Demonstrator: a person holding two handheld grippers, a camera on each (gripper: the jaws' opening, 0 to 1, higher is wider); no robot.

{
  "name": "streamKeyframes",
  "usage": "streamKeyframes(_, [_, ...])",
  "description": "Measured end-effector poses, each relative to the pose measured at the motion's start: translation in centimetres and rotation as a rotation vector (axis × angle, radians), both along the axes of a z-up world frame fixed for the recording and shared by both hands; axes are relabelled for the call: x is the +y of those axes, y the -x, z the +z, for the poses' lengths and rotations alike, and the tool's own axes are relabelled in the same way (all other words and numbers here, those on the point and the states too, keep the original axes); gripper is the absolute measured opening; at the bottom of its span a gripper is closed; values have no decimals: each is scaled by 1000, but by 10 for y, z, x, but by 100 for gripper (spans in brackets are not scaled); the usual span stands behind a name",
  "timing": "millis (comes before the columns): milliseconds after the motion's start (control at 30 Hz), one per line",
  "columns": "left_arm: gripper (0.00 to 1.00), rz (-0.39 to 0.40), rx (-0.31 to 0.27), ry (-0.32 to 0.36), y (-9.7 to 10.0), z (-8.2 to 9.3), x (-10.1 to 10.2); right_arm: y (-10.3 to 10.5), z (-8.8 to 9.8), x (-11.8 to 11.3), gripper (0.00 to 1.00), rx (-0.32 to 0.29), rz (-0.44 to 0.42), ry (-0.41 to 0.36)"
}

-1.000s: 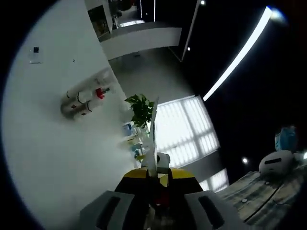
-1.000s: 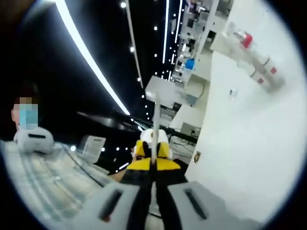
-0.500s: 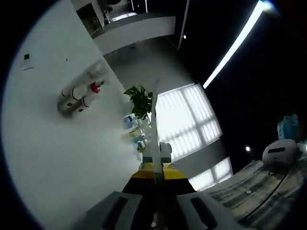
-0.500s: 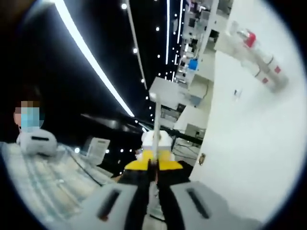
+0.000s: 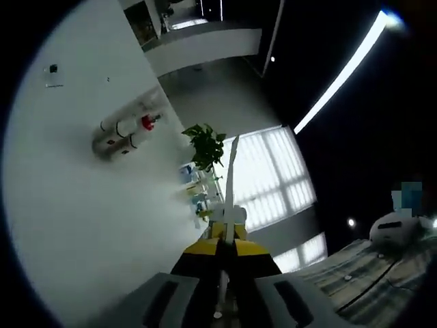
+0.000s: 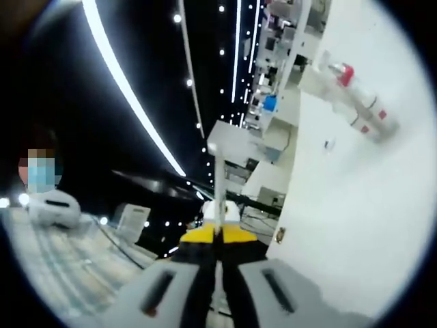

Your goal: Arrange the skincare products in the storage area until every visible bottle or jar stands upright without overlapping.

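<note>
My left gripper (image 5: 228, 205) has its jaws pressed together on nothing, and my right gripper (image 6: 218, 198) is the same: closed flat, empty. Both point up and away toward ceiling light strips (image 6: 130, 89), a white wall (image 5: 75, 225) and a potted plant (image 5: 203, 147), so I cannot see the tabletop or storage area.

No bottle or jar that I can confirm as skincare is within reach. The only candidates are small coloured items on a far shelf (image 5: 194, 195) beside the plant, too small to identify.

I judge neither gripper is nearer to the work; both must tip down first.

The wall-mounted cylinders (image 5: 126, 130), red-capped, carry no readable writing, and I can make out no labels elsewhere.
</note>
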State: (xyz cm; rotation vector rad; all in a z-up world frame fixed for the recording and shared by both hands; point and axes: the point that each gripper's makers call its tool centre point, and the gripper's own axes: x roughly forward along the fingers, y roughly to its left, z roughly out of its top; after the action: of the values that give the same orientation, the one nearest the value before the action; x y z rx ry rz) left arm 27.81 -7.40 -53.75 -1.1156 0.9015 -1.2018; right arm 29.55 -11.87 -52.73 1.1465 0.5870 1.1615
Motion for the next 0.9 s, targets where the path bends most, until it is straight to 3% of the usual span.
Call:
streamKeyframes(100, [7,-17,-4,0,6,0,-9,2,0,2,0,3,0,-2])
streamKeyframes(200, [4,-44,-44,-15,14,-3,-15,5,0,6,0,7,1,-8])
streamKeyframes(467, [2,-16,-64,-21,12,-4,-11,2,-6,6,2,28,-29,-3])
streamKeyframes(900, [1,66,-79,-20,-13,2,7,-6,-10,-1,14,6,-95,18])
